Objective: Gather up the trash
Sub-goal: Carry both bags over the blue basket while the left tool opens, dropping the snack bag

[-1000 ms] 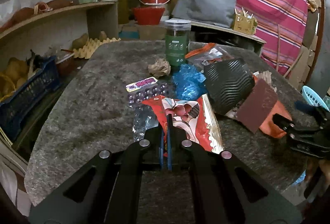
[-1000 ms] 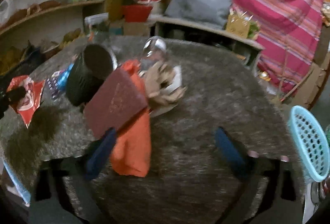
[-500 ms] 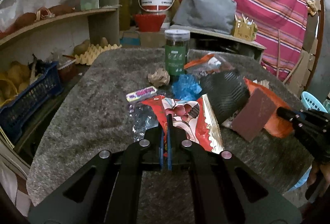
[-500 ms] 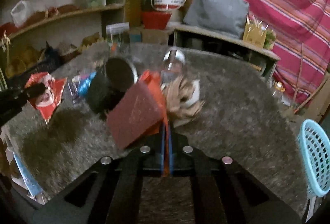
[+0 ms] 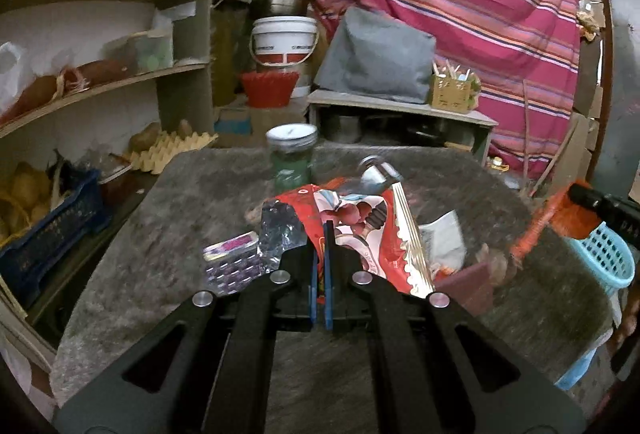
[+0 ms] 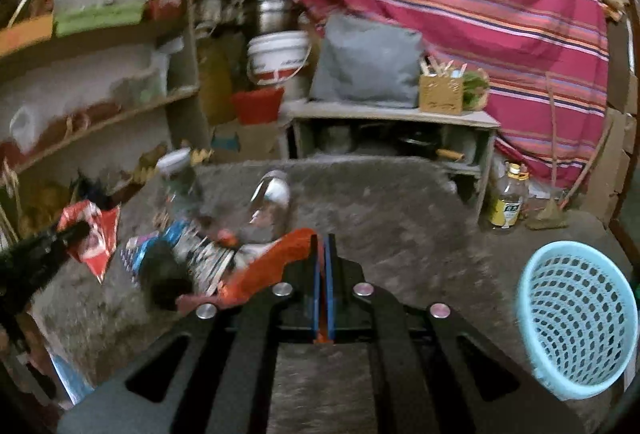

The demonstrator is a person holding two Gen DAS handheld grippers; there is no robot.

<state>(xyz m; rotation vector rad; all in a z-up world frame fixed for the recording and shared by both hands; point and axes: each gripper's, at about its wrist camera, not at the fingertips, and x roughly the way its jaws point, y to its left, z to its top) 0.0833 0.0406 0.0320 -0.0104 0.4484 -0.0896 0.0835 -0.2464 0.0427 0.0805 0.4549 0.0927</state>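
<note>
left gripper [image 5: 320, 234] raised over table, pinching red snack wrapper [image 5: 360, 230], long axis away | right gripper [image 6: 323, 246] pinching orange wrapper [image 6: 276, 262], trailing left

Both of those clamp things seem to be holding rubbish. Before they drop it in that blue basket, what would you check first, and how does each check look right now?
1. Left hand-held gripper shut on the red snack wrapper: ok.
2. Right hand-held gripper shut on the orange bag: ok.
3. Blue basket open and in view to the right: ok.
4. Basket has room: cannot tell, its inside is only partly visible.
5. Orange bag free of the trash pile beside it: cannot tell, blurred.
6. Green jar upright: ok.
</note>
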